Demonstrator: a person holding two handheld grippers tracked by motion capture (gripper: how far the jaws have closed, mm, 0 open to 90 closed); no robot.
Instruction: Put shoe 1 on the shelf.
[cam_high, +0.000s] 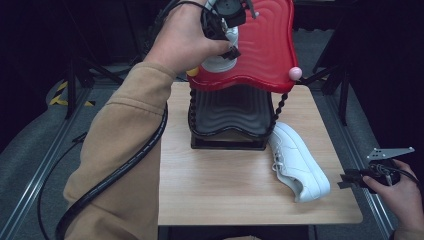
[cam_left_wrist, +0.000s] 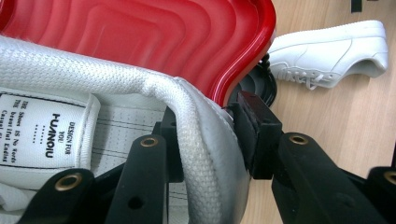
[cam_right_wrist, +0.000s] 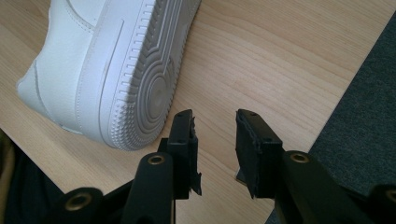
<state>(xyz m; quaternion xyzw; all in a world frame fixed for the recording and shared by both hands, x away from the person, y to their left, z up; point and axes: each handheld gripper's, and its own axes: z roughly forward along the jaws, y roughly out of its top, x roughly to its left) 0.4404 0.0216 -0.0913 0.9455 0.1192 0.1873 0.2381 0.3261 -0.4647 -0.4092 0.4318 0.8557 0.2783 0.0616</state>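
Note:
My left gripper (cam_high: 229, 46) is raised over the red wavy top shelf (cam_high: 265, 45) of a shoe rack, shut on the padded collar of a white shoe (cam_high: 219, 63). In the left gripper view the jaws (cam_left_wrist: 210, 135) pinch the shoe's side wall (cam_left_wrist: 205, 140), one inside, one outside, and the red shelf (cam_left_wrist: 163, 32) lies just beyond. A second white shoe (cam_high: 297, 162) lies on the wooden table (cam_high: 225, 190) right of the rack. My right gripper (cam_high: 348, 180) hovers open at the table's right edge, its jaws (cam_right_wrist: 215, 135) empty beside that shoe's sole (cam_right_wrist: 140, 79).
The rack has a black wavy lower shelf (cam_high: 230, 110) under the red one, twisted black posts and a pink knob (cam_high: 295, 73). A thick cable (cam_high: 125, 165) trails along the left sleeve. Grey carpet (cam_right_wrist: 364, 116) lies beyond the table edge.

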